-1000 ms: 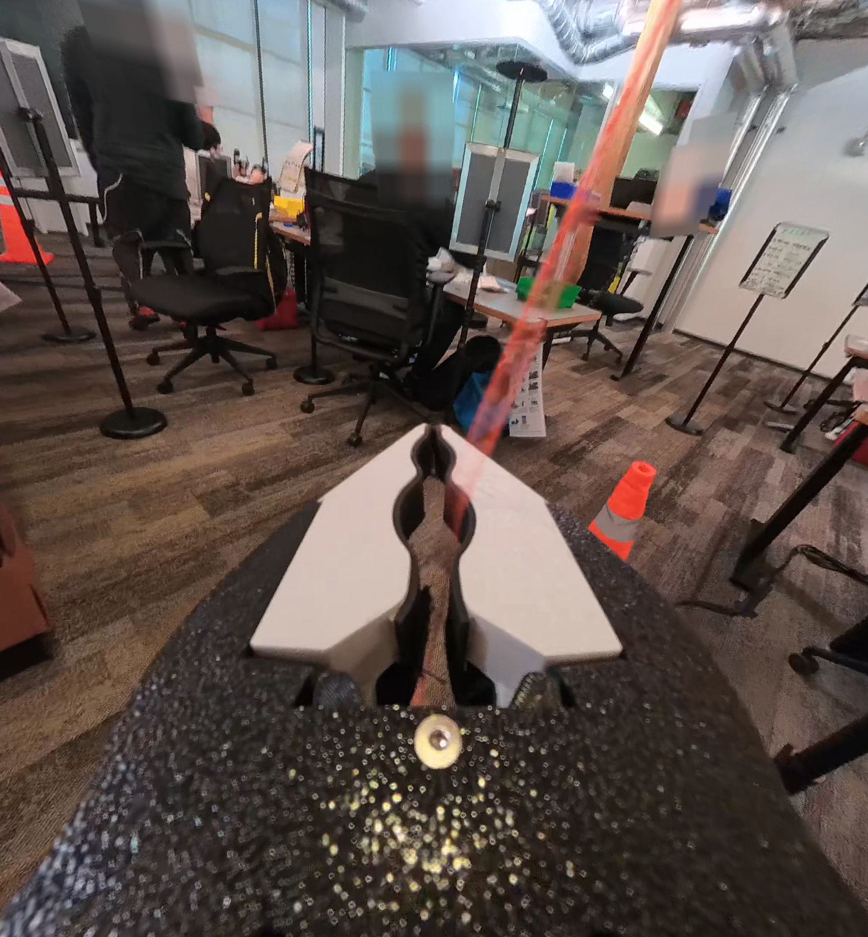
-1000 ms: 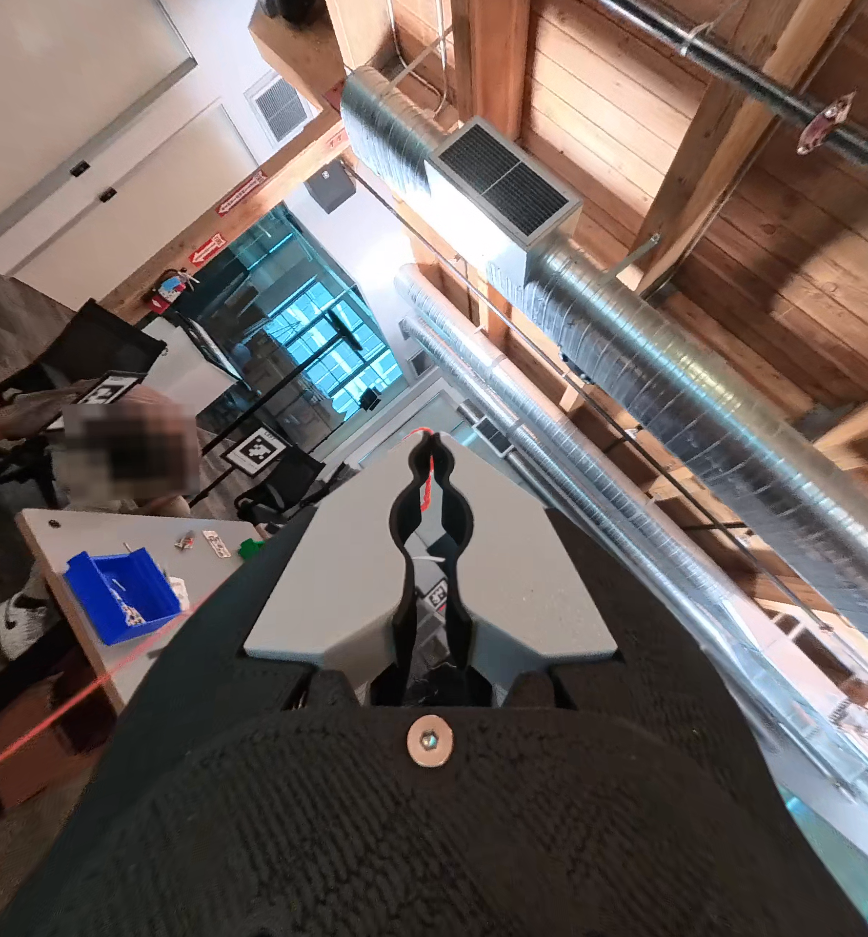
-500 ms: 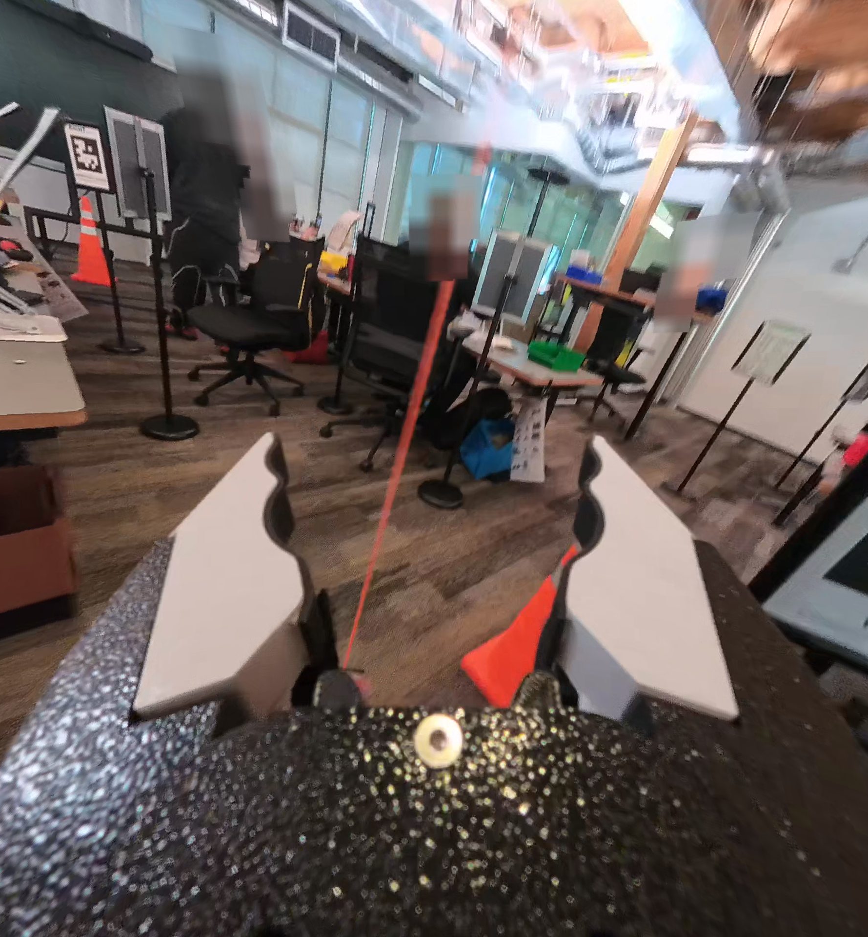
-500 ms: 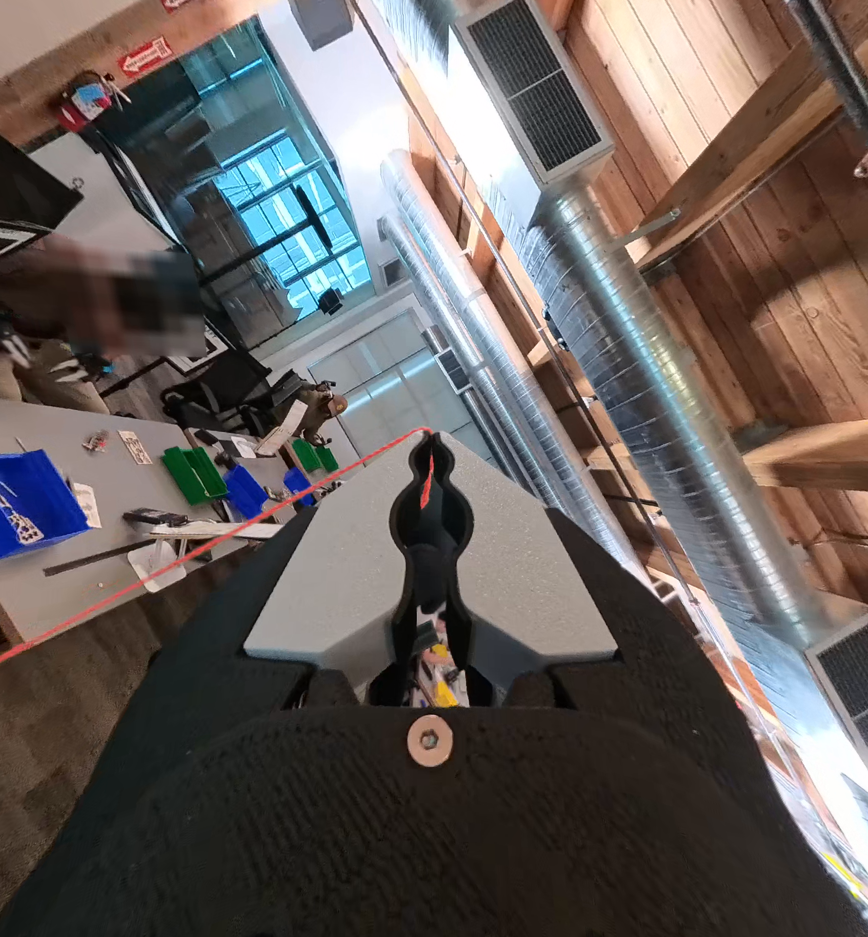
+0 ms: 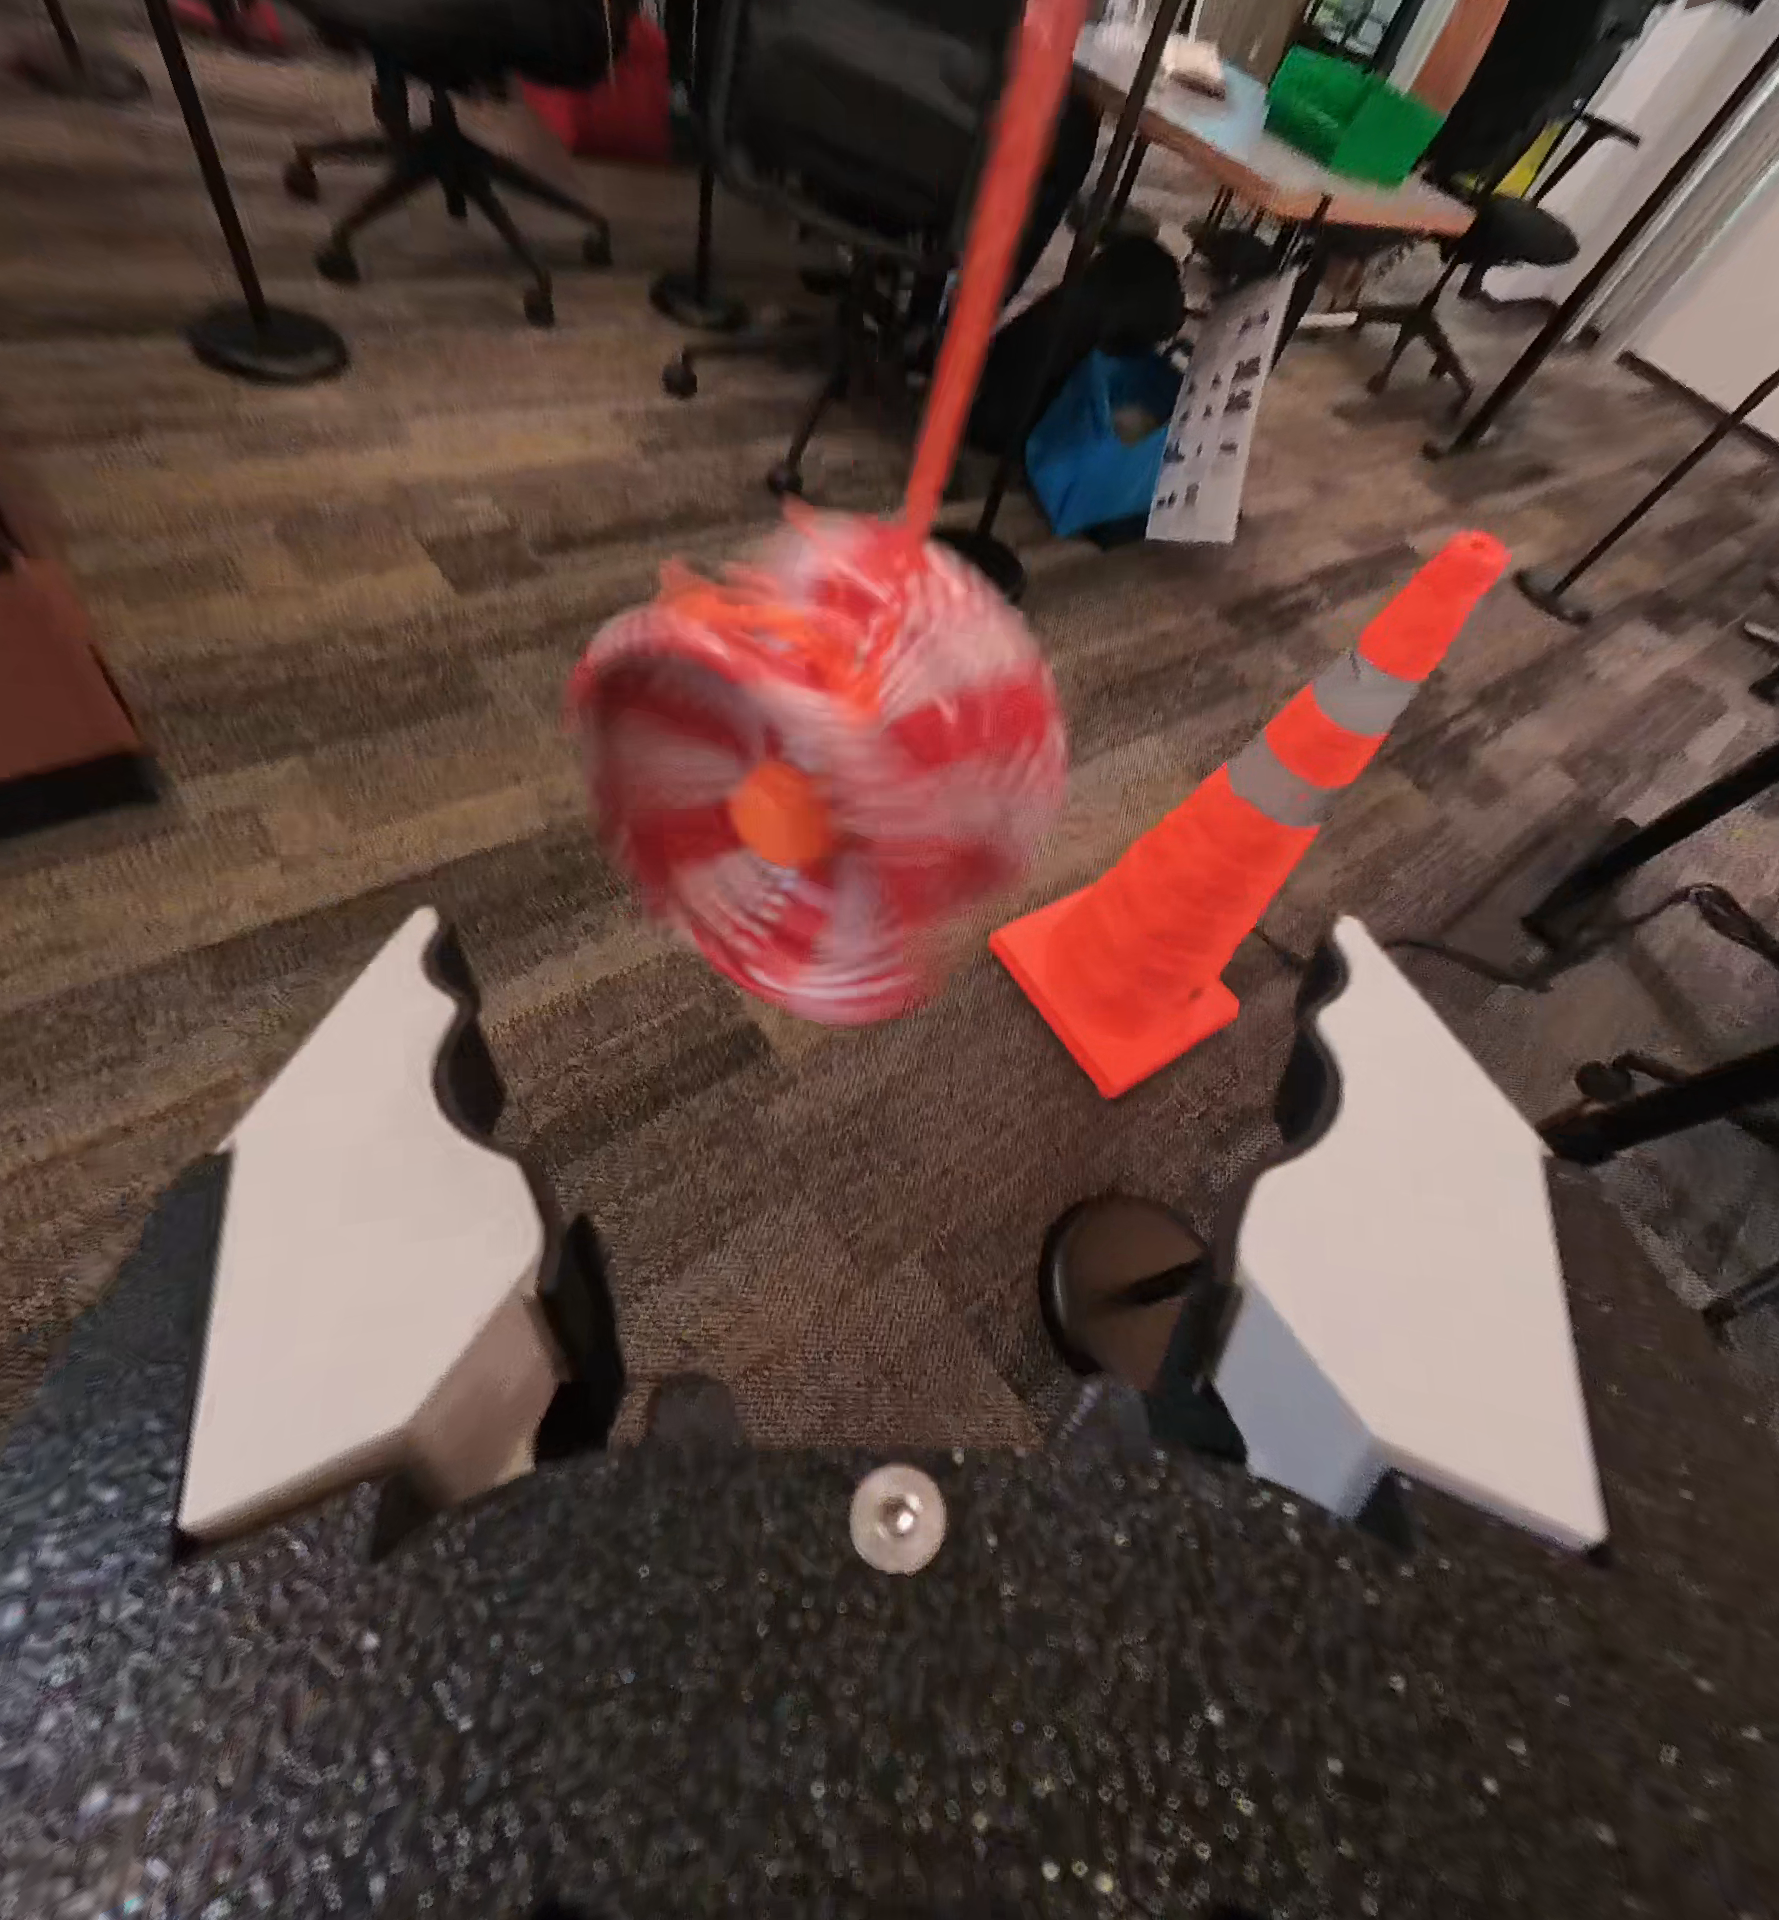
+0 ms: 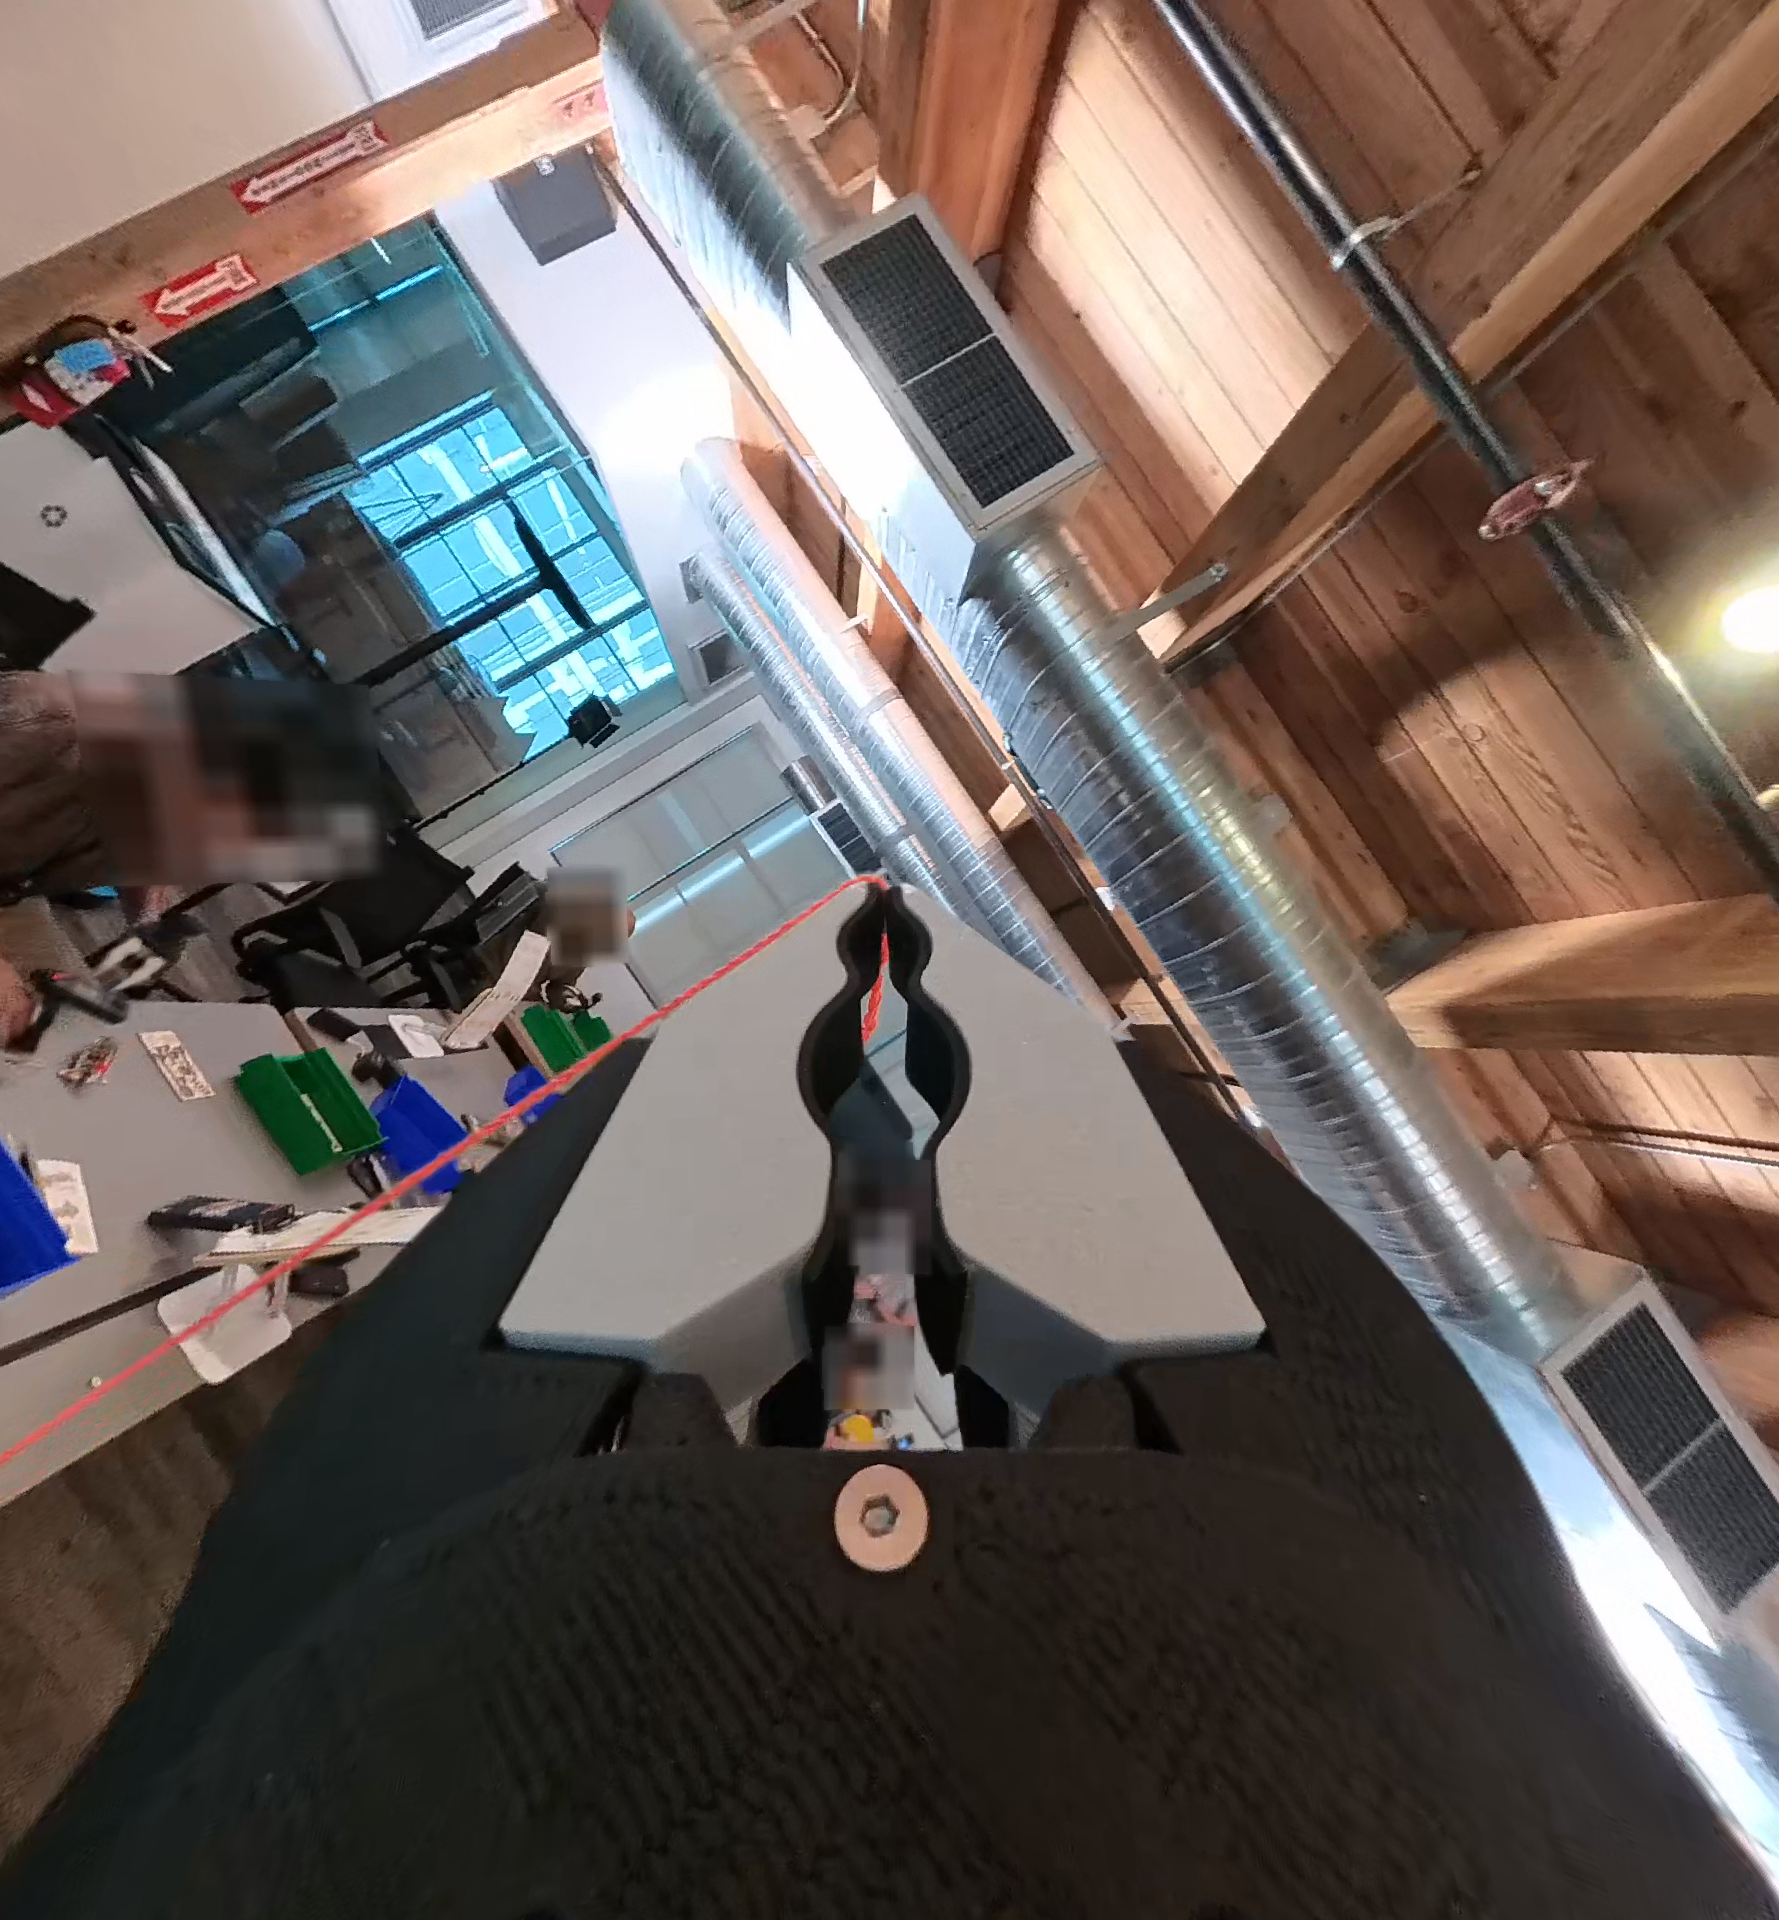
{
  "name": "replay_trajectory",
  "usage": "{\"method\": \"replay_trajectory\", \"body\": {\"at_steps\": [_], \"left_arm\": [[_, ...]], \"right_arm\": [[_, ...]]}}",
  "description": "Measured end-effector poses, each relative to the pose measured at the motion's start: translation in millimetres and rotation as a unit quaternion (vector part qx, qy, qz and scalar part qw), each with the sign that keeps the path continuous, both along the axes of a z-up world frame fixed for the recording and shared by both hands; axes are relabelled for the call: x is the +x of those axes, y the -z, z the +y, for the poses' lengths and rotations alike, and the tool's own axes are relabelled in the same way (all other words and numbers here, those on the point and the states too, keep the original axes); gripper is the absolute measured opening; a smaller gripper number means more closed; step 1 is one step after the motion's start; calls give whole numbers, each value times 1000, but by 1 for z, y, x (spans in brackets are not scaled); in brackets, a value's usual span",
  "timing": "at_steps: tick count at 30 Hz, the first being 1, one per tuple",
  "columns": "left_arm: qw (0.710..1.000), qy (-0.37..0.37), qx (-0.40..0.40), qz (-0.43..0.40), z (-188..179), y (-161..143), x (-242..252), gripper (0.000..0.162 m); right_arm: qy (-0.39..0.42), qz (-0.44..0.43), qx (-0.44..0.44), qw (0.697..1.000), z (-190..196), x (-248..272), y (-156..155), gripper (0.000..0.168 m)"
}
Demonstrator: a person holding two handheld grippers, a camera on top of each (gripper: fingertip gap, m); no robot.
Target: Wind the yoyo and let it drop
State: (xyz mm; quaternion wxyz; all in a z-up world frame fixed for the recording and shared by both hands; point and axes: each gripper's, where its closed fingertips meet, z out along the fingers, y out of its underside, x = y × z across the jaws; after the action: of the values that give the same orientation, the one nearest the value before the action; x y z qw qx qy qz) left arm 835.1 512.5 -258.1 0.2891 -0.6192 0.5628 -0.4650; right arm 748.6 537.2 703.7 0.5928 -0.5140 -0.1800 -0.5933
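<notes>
Fingers (image 5: pixel 376 1195) of the left gripper (image 5: pixel 890 1132) splayed below the yoyo (image 5: pixel 812 779), floorward.

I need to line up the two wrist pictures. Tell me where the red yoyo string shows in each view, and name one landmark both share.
Left wrist view: the string drops from the top edge, right of centre, to the blurred yoyo hanging ahead of the open jaws.
Right wrist view: the string is pinched at the shut jaws' tips and slants down to the left edge.
Shared landmark: the string itself; green bins show in both views, but I cannot tell if they are the same.
</notes>
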Motion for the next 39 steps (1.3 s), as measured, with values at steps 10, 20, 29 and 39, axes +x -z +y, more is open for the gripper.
{"method": "replay_trajectory", "body": {"at_steps": [10, 20, 29, 39], "left_arm": [[981, 32, -92, -168, -8, -65, 18, 57], [978, 77, -64, -181, -30, -73, 26, 37], [974, 88, 28, -208, -61, -82, 39, 0], [970, -78, 78, -216, 3, -103, -56, 0]], "right_arm": [[51, -29, 9, 998, -34, -5, -18, 0], [46, -4, 7, 999, -45, 9, -17, 0], [50, -17, -16, 999, -34, -2, -8, 0], [-102, -28, 12, 994, -21, -102, -29, 0]]}}
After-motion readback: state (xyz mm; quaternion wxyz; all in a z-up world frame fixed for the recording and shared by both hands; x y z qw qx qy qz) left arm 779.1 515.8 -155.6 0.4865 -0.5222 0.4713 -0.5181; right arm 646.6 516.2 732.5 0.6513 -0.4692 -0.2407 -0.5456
